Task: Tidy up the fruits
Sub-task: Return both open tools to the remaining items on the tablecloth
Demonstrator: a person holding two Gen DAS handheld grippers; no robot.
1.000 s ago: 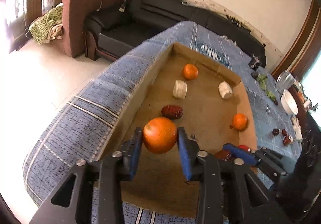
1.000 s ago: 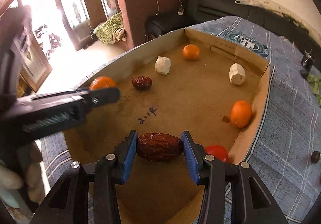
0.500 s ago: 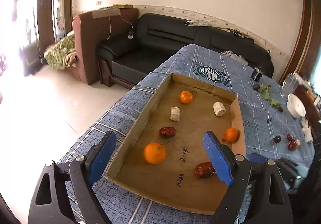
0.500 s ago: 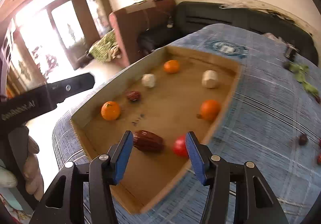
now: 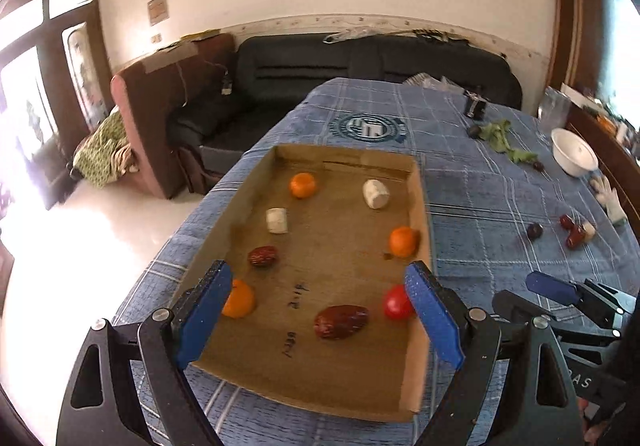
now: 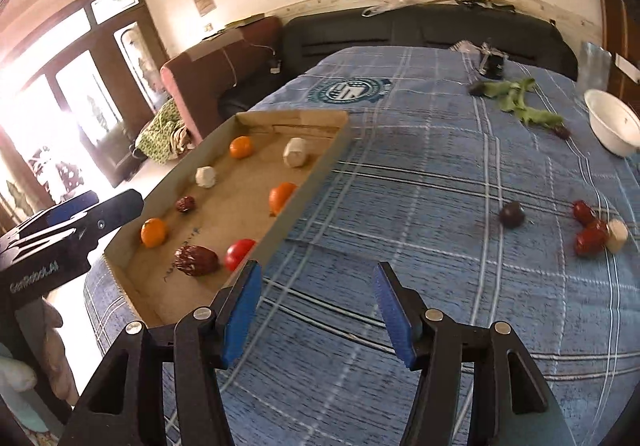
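A shallow cardboard tray (image 5: 421, 206) (image 6: 316, 182) lies on the blue checked cloth. It holds three oranges, two dark red dates, two white pieces and a red tomato. The nearest orange (image 5: 239, 299) (image 6: 153, 232), the big date (image 5: 341, 321) (image 6: 197, 260) and the tomato (image 5: 397, 302) (image 6: 238, 253) lie at the tray's near end. My left gripper (image 5: 318, 312) is open and empty above that end. My right gripper (image 6: 316, 312) is open and empty over bare cloth, right of the tray. It also shows in the left wrist view (image 5: 552, 288).
Loose fruit lies on the cloth to the right: a dark plum (image 6: 512, 215) (image 5: 535, 231), red dates (image 6: 589, 239) (image 5: 574, 236) and a white piece (image 6: 617, 234). A white bowl (image 6: 612, 122) (image 5: 574, 152), green leaves (image 6: 520, 102) and a black sofa (image 5: 360, 62) are beyond.
Both grippers opened, left the orange and the big date in the tray, and pulled back. The right gripper swung right, off the tray, over the cloth.
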